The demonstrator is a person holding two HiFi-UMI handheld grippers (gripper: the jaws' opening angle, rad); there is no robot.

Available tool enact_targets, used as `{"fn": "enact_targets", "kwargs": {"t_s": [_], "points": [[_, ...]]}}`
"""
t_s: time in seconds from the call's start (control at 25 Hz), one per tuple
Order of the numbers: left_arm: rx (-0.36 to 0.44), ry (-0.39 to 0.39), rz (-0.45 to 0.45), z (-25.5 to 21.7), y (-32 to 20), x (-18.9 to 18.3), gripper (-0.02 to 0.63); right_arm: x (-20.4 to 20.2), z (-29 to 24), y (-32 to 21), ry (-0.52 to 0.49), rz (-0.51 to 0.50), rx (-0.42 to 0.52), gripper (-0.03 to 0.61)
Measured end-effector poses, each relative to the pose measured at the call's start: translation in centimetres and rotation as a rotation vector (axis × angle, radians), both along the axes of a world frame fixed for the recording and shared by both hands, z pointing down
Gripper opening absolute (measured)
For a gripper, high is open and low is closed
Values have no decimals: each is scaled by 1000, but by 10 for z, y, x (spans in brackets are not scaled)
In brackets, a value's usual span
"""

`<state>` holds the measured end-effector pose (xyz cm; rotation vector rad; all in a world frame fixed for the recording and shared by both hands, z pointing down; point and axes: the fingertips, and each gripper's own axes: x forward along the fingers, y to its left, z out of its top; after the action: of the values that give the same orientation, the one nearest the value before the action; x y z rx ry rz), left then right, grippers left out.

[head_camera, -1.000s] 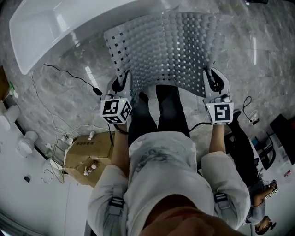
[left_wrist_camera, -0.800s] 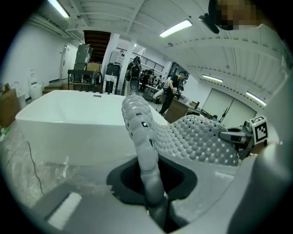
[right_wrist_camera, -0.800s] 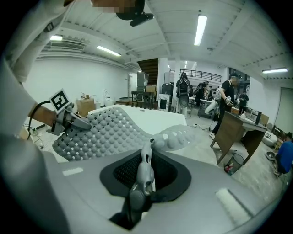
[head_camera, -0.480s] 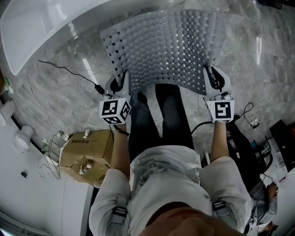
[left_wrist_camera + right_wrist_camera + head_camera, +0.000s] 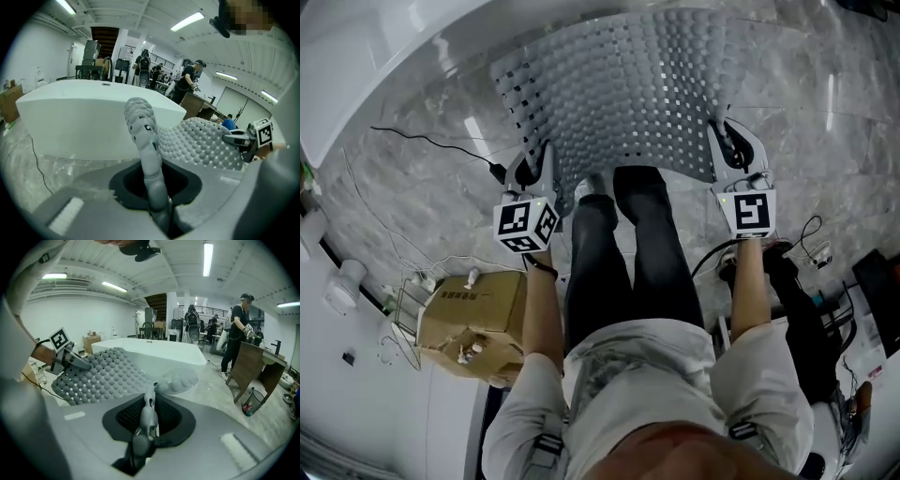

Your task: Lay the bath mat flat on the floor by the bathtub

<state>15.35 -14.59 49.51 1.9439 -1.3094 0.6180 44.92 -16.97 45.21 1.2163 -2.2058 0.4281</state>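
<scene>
We hold the mat (image 5: 619,84) by the tub (image 5: 384,47), L gripper (image 5: 539,161) & R gripper (image 5: 724,142) each clamped on a near corner.

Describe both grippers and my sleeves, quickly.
Both alike: the left gripper and right gripper have grey-and-white shells with dark inner recesses, each carrying a white cube with black square markers. The sleeves are short and pale grey.

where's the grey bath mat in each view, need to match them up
Head view: the grey studded rubber bath mat fills the top centre, beyond the person's legs.
Left gripper view: its edge rises from bottom centre, and the rest spreads right.
Right gripper view: left of centre, with one corner at the middle.
Shared landmark: the white bathtub, behind the mat in all three.
</scene>
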Motion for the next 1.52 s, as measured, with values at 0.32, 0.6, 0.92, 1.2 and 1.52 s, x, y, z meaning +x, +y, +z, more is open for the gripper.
{"fn": "enact_targets", "kwargs": {"t_s": [0.32,0.6,0.92,1.2,1.52], "points": [[34,16,23,47,-7,-3,60,-12,47,-3,23,28,30,55],[60,40,71,96,-10,-8,60,-15,95,-1,35,65,94,57],[101,83,76,150,2,-25,60,-24,157,8,68,70,134,57],[122,88,71,209,-3,-38,60,-33,212,-3,96,51,174,58],[144,94,74,271,-17,-38,60,-22,270,-14,117,51,202,60]]}}
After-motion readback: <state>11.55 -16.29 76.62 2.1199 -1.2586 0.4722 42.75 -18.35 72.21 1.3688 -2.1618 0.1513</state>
